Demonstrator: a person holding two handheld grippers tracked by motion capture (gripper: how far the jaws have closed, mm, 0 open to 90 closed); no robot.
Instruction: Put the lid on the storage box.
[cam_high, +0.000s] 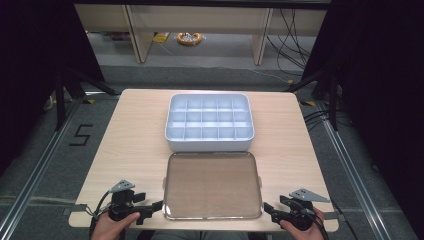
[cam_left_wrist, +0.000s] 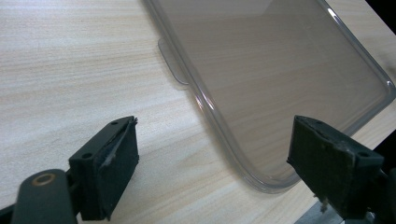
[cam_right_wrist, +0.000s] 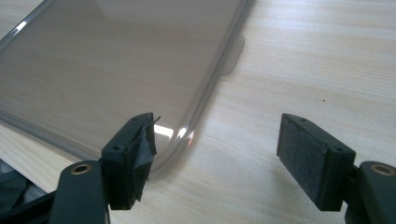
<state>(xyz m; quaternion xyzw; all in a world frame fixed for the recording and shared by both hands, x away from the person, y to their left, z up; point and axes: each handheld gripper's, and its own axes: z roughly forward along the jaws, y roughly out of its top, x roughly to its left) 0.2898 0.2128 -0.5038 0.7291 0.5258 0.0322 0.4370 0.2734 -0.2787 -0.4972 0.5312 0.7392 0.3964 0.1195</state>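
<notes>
on the near half of the wooden table (cam_high: 135, 145) lies the clear lid (cam_high: 212, 185), flat, its far edge just beside the white compartment box (cam_high: 210, 122), which sits open and looks empty. left gripper (cam_high: 156, 206) waits at the lid's near left corner, jaws wide, nothing between the pads; in the left gripper view that corner (cam_left_wrist: 275, 184) falls between the jaws but untouched. right gripper (cam_high: 269, 209) mirrors it at the near right corner, jaws wide too, corner (cam_right_wrist: 163, 165) just beside one pad, no contact that i can tell. judgement: early stage. lid not gripped, not lifted, box uncovered. left to do: close on both corners, raise lid, carry it over the box, seat it.
</notes>
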